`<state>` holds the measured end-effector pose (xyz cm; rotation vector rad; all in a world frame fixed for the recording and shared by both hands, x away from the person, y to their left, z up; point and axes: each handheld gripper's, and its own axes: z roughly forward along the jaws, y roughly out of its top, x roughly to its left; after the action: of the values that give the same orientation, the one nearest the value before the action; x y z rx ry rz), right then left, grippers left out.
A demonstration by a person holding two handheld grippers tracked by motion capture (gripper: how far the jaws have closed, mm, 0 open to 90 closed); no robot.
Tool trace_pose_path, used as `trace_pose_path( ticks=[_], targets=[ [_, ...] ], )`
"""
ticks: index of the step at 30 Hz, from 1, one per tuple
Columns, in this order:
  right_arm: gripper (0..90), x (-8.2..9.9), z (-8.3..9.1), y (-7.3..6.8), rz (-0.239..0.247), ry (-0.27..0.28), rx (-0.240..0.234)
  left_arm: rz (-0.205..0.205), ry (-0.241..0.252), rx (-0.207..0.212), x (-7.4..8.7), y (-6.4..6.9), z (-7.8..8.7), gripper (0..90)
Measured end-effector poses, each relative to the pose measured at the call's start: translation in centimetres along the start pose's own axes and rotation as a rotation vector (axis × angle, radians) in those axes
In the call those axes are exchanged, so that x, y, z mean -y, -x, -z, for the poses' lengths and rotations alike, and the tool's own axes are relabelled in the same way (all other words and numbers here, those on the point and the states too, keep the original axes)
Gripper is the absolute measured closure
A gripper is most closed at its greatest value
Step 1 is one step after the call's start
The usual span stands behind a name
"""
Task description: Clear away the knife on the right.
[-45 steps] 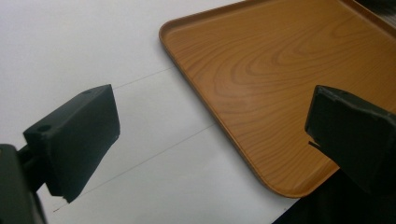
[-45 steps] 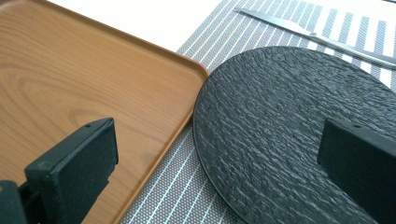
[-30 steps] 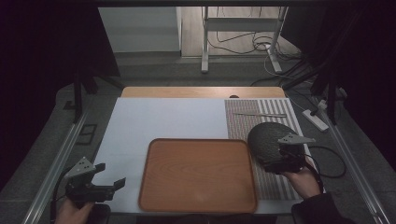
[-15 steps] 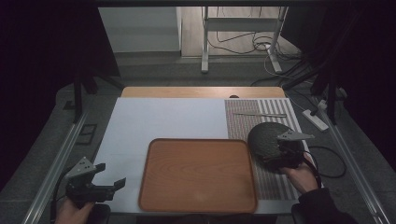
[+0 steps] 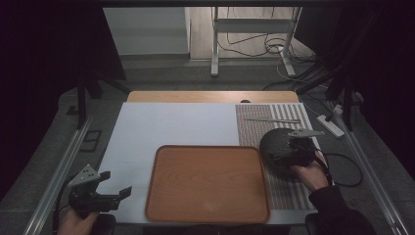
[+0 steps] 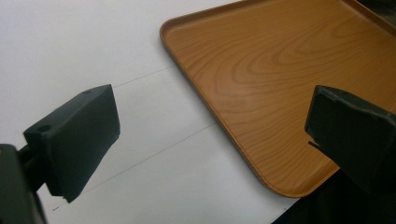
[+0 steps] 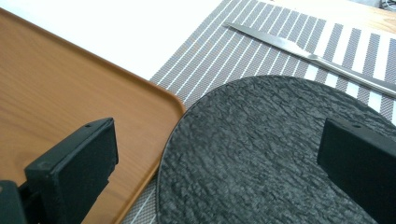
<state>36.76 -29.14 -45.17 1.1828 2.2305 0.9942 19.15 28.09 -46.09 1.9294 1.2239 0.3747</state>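
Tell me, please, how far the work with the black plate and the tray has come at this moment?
It looks like an early stage. Done: nothing visible yet; the wooden tray is empty. In hand: the right hand-held gripper hovers open over the black plate, which lies on the striped mat beside the tray. The left hand-held gripper waits open near the tray's corner. Left: probably gripping the plate and moving it, perhaps onto the tray. The knife lies untouched.

My right gripper [image 5: 288, 155] covering the near part of the dark plate [image 5: 275, 142], plate's near edge cut off in my right gripper view, tray's [image 6: 280, 70] far corner cropped in my left gripper view
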Motion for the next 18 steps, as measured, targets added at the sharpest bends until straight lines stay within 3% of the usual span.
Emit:
trace_pose_path(
  ticks=[12,18],
  targets=[
    [0.0,-1.3,-2.0,1.4,0.026,-0.027,0.052,0.001,-0.001,0.0,0.0,0.0,0.0,3.3],
    [0.0,-1.6,-3.3,2.3,0.004,-0.042,0.069,0.006,0.001,0.001,0.0,-0.1,0.0,3.3]
  ],
)
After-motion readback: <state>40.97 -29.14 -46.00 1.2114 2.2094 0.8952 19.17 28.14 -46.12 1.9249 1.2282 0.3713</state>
